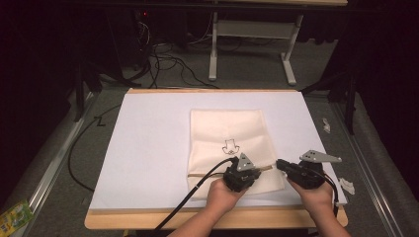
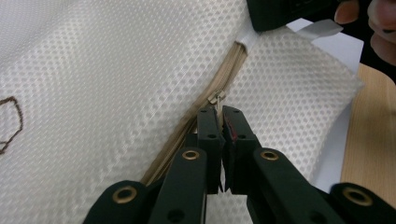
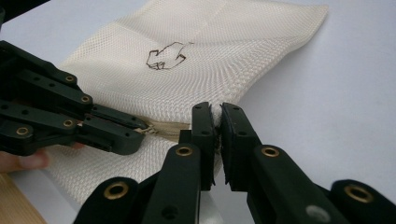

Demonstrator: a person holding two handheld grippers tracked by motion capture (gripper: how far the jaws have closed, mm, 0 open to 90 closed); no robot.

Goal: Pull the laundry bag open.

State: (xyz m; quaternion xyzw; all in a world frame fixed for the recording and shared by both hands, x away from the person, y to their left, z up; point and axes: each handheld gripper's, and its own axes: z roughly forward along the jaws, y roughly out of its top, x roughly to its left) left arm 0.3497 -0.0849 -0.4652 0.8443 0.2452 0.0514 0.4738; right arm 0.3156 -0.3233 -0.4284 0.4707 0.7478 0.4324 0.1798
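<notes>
Both tongs are pinching the same cream mesh bag [image 1: 228, 143]. The left gripper [image 2: 218, 116] has its jaws pressed together on the small metal zipper pull [image 2: 216, 97], which sits on the tan zipper [image 2: 187, 130] near the bag's end. The right gripper [image 3: 215, 116] has its jaws pressed on the bag's edge at the zipper's end, where a bit of white fabric shows between them.

The bag lies flat on a white sheet [image 1: 148, 148] covering the wooden table [image 1: 118, 219], toward the near edge and a little right of centre. A small dark line drawing [image 1: 230, 146] marks its middle. In the high view both hands [image 1: 225, 192] and the gripper bodies cover the zipper's right part, so the pull itself cannot be made out there.

A black cable [image 1: 188, 197] trails off the near edge. Beyond the table stand the white legs of another table [image 1: 213, 44] with loose cables [image 1: 168, 64] on the grey floor; small white scraps [image 1: 348, 185] lie to the right, and a green packet [image 1: 15, 215] is cut off at the lower left corner. The surroundings are too dark to read.
</notes>
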